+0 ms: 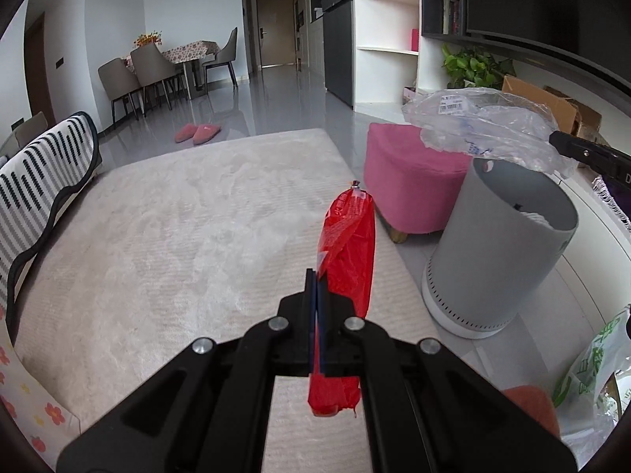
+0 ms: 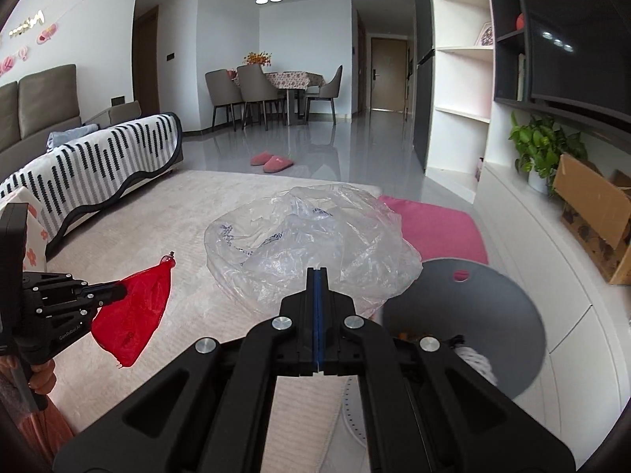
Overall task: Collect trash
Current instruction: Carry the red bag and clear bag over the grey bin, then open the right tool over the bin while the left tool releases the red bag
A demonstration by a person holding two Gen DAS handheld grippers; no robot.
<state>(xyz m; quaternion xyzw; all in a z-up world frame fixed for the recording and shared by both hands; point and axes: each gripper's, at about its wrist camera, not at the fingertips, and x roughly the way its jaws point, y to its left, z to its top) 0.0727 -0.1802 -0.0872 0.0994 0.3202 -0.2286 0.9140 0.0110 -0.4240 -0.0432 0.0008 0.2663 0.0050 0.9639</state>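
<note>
The left gripper pinches a red wrapper above the pale rug, its lower end hidden behind the fingers. The right gripper clamps a crumpled clear plastic bag beside the grey bin, whose contents are mostly hidden and blurred.

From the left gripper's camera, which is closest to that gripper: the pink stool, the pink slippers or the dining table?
1. Pink stool, just ahead on the right of the left gripper.
2. Pink slippers, past the rug, left of centre.
3. Dining table, far back left.
</note>
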